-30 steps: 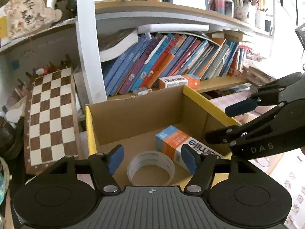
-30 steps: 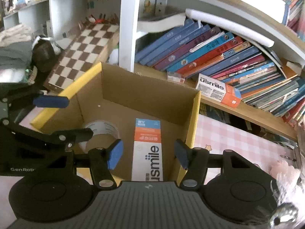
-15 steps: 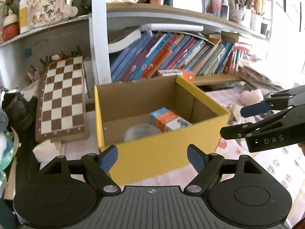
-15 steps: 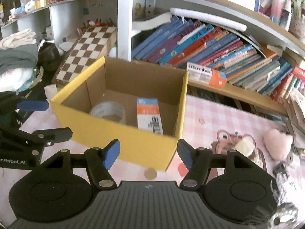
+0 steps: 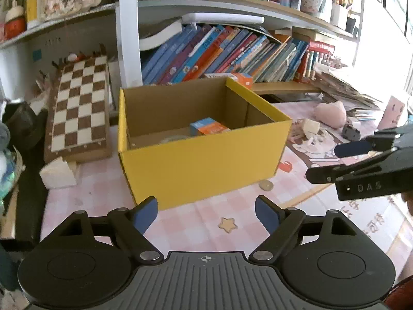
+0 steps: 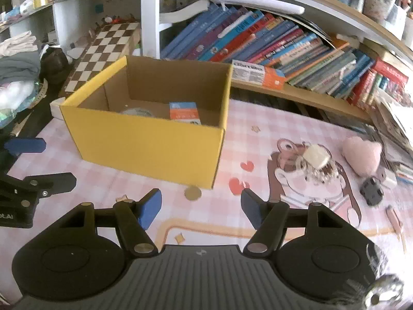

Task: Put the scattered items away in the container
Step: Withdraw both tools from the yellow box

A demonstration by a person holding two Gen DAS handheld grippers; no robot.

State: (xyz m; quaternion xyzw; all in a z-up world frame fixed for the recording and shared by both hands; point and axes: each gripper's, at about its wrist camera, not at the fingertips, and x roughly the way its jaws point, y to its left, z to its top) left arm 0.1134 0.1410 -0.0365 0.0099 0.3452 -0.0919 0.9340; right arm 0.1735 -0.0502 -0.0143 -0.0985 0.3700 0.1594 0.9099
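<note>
Pink checked table (image 6: 258, 134): both my grippers hover empty before the yellow cardboard box (image 5: 204, 160).
Left fingers (image 5: 144, 211) opening, right fingers (image 6: 151, 208) spread; reaching for the pink plush heart (image 6: 362, 156) could nudge the box.

The box (image 6: 144, 139) is plain corrugated cardboard, matt yellow outside, raw brown inside. Small carton (image 6: 183, 111) in it looks like glossy printed card, orange and blue. Tablecloth (image 6: 258, 139) is a smooth pink check, looks like wipeable vinyl with a slight sheen. Chessboard (image 5: 78, 108) is wood, satin finish, brown and cream squares. Pink heart cushion (image 6: 362, 156) is fuzzy plush. Both the left gripper (image 5: 206, 213) and right gripper (image 6: 200, 206) are matt black plastic with ribbed bodies, shiny metal rivets and blue rubbery-looking pads (image 6: 151, 208).
</note>
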